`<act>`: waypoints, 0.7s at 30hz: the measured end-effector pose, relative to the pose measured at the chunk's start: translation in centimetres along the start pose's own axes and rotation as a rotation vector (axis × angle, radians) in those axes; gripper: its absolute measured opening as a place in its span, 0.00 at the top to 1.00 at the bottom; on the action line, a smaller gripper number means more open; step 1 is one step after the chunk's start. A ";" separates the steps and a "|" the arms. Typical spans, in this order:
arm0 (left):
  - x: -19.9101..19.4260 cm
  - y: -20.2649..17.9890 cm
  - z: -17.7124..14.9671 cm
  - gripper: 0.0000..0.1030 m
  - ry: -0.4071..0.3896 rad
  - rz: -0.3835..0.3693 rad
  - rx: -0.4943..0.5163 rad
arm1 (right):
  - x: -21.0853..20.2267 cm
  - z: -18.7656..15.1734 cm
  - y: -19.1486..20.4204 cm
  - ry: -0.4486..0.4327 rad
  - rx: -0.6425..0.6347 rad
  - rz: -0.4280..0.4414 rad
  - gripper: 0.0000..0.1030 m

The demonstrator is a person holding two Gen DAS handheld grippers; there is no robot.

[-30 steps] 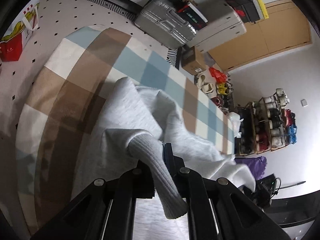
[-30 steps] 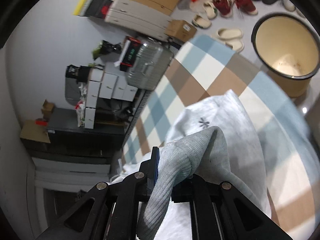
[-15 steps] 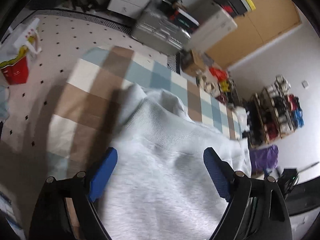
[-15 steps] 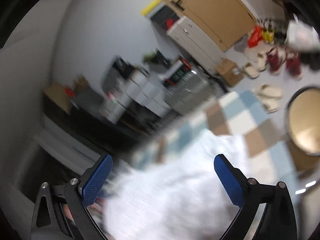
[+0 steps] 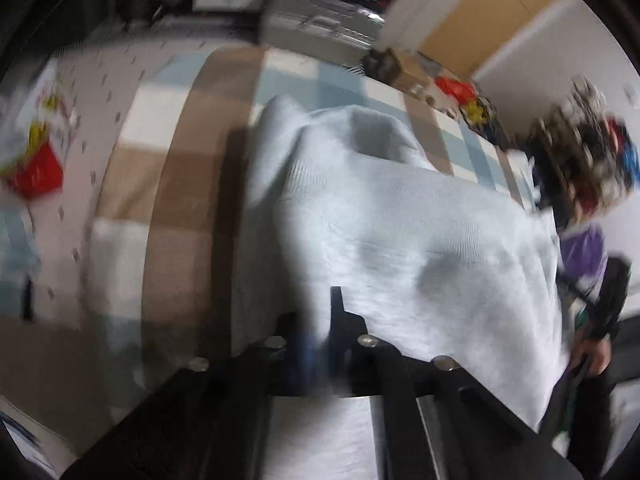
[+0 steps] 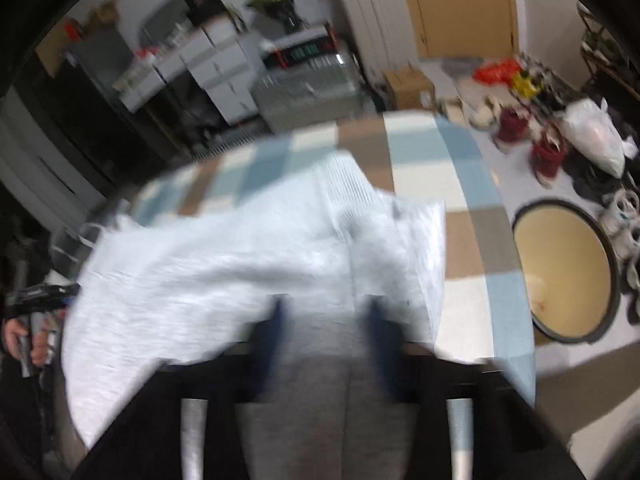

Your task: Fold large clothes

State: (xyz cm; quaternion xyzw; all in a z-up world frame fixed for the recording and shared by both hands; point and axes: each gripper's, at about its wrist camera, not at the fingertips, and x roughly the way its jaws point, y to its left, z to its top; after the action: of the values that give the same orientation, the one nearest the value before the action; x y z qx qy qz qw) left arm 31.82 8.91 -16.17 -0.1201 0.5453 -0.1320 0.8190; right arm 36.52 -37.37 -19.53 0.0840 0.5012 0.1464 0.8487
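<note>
A pale grey sweatshirt (image 5: 400, 220) lies spread on a brown, blue and white checked blanket (image 5: 180, 160), with a ribbed edge toward the far side. Both views are blurred by motion. My left gripper (image 5: 320, 340) sits at the near edge of the sweatshirt, its jaws closing to shut with a strip of fabric between them. In the right wrist view the sweatshirt (image 6: 240, 248) covers the blanket (image 6: 460, 160). My right gripper (image 6: 326, 320) is closing, and a fold of grey fabric fills the gap between its blue pads.
A silver suitcase (image 5: 320, 24) and white drawers stand past the blanket. A red and yellow bag (image 5: 36, 160) is left, shoe racks (image 5: 592, 160) right. A round tub (image 6: 564, 272), shoes (image 6: 520, 132) and a white bag (image 6: 596, 136) lie right. A hand (image 6: 24, 336) shows left.
Both grippers let go of the ribbed cuffs, opened wide half a second ago, and have closed again at the sweatshirt's near edge. Both views have rolled and shifted.
</note>
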 end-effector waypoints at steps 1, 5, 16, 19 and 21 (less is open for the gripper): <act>-0.7 -0.5 -0.1 0.98 -0.029 0.011 0.032 | -0.4 -0.2 0.5 -0.012 -0.038 -0.005 0.98; -5.5 -3.2 -0.5 0.99 -0.197 0.020 0.138 | -5.2 -1.3 3.5 -0.192 -0.185 -0.021 1.00; -0.7 -0.3 1.4 0.98 -0.097 0.108 0.032 | -3.8 1.4 -1.0 -0.175 0.007 -0.016 0.41; 0.6 0.9 1.6 0.98 -0.066 0.054 -0.035 | -2.1 2.0 -2.3 -0.140 0.021 -0.066 0.37; 0.9 1.0 1.9 0.93 -0.075 0.022 -0.041 | -0.6 2.5 -2.4 -0.097 -0.002 -0.083 0.37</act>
State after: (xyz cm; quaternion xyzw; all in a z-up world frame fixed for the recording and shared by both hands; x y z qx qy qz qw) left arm 33.99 9.66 -16.61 -0.1357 0.5182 -0.1073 0.8376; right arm 38.86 -39.78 -18.47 0.0693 0.4624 0.1071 0.8774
